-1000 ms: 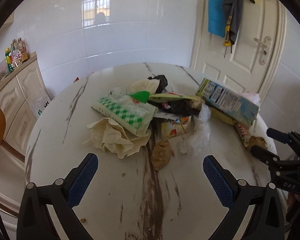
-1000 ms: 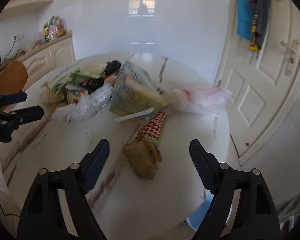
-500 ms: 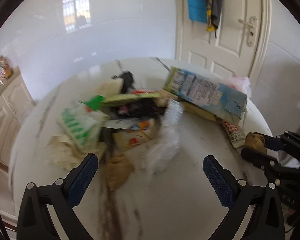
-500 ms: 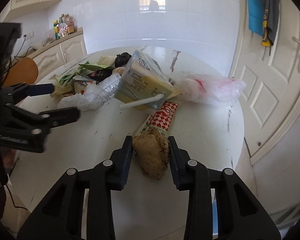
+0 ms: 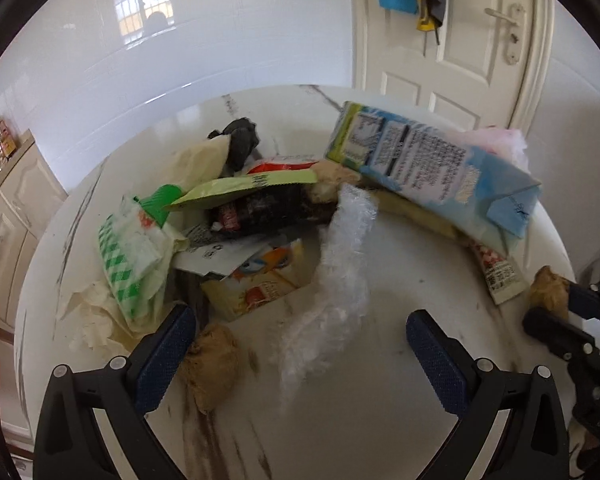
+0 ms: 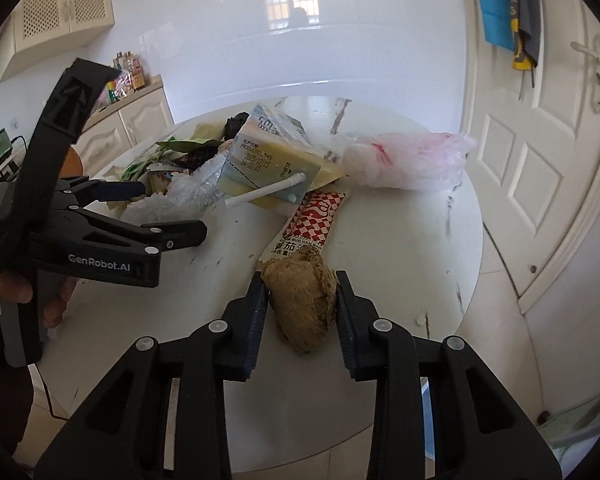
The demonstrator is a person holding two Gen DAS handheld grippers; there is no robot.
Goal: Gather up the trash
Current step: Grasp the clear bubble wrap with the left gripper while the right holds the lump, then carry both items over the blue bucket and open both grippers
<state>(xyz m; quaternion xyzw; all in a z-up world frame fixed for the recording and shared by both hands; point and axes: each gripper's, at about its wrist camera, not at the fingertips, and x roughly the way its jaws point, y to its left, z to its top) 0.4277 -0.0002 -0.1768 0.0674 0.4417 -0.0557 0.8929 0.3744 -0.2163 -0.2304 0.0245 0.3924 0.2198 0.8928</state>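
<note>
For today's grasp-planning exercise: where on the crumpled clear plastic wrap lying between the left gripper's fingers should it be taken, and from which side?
Probably the wide bunched lower end of the clear plastic wrap, nearest the open left gripper. It lies as a long strip running away towards the milk carton, so come from the near table edge, fingers either side of the strip. The far end abuts other trash.

- Table [image 6: 400, 248]: glossy white marble look, brown-veined.
- Brown wad [image 6: 302, 298] at lower centre: rough, crumpled, matt paper.
- Carton [image 5: 428, 164]: smooth printed card.
- Clear wrap [image 5: 336, 276]: crinkled shiny plastic.
- Pink bag [image 6: 408, 160]: thin, translucent plastic.
- Wall [image 6: 228, 40]: glossy tile.
</note>
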